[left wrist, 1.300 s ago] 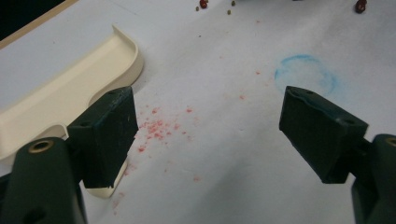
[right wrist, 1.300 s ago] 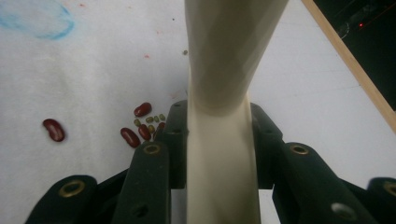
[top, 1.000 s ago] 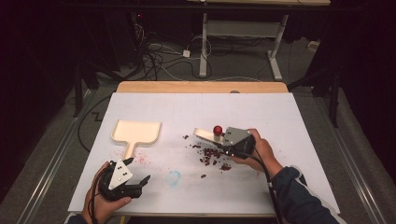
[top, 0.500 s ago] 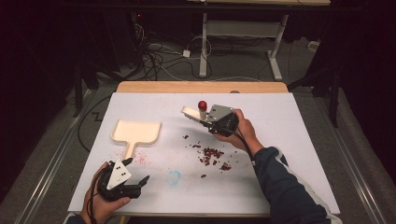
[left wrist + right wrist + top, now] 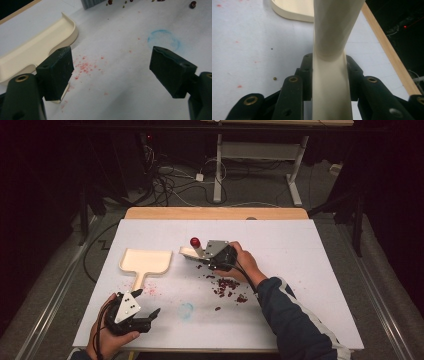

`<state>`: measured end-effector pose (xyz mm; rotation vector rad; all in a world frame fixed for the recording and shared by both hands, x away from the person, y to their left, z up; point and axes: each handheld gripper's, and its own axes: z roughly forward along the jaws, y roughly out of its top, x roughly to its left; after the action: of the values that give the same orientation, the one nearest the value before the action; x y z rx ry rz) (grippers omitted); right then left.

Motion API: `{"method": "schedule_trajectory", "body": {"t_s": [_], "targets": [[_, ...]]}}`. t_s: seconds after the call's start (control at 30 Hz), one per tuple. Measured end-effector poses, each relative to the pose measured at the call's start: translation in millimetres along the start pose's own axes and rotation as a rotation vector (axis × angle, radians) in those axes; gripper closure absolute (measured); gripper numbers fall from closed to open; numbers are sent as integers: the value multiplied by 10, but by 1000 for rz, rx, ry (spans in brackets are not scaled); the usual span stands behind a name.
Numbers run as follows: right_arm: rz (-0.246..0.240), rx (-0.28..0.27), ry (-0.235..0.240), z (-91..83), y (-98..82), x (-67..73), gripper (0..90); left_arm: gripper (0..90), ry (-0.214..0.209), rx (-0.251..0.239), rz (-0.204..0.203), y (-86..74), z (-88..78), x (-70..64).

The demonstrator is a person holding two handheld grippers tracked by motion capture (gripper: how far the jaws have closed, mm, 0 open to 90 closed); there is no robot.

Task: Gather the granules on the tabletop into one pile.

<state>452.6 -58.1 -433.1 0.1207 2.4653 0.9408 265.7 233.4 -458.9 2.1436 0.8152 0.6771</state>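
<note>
Now the right gripper [image 5: 204,256] — pinching a cream brush [image 5: 332,50] — has moved up-left off the spilled beans [image 5: 227,286] toward the dustpan [image 5: 145,262]; the left gripper [image 5: 146,309] idles lower left, jaws spread.

Right tongs [image 5: 200,254] gripping what looks like a cream brush [image 5: 189,251], dustpan [image 5: 145,262] apart.

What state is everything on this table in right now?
Left gripper: open, holding nothing.
Right gripper: shut on the cream brush handle.
Dustpan: flat on the table, no beans visible in it.
Red beans: scattered loose.
Blue ring mark: faint on the table.
</note>
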Motion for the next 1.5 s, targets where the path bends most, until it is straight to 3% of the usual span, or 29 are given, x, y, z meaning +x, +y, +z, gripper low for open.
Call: {"method": "schedule_trajectory", "body": {"t_s": [0.07, 0.13, 0.23, 0.47, 0.63, 0.83, 1.03, 1.3, 1.4, 1.5], "targets": [[-15, 4, 19, -6, -1, 14, 674, 186, -5, 6, -12, -5, -5, -7], [-31, 10, 41, -25, -15, 42, 673, 186, -1, 2, 3, -3, -4, -2], [-88, 26, 69, -65, -56, 103, 672, 186, -5, 8, 5, -9, -11, -8], [-86, -10, 116, -281, -263, 215, 670, 185, 0, 10, 4, -8, -13, -9], [-75, -37, 140, -488, -441, 290, 671, 186, -2, 8, -19, -10, -21, -20], [-45, -84, 186, -741, -649, 285, 671, 186, -1, 14, -17, -3, -21, -34], [-1, -104, 141, -905, -736, 235, 673, 185, 2, 9, -19, 4, -23, -28], [15, -101, 15, -1001, -618, 164, 673, 186, 11, 5, -17, 7, -35, -26], [71, -110, -17, -1029, -483, 132, 673, 185, 12, 6, -18, 7, -37, -20], [244, -126, 11, -1067, -316, 98, 673, 186, 11, 6, -20, 6, -40, -18]]}}
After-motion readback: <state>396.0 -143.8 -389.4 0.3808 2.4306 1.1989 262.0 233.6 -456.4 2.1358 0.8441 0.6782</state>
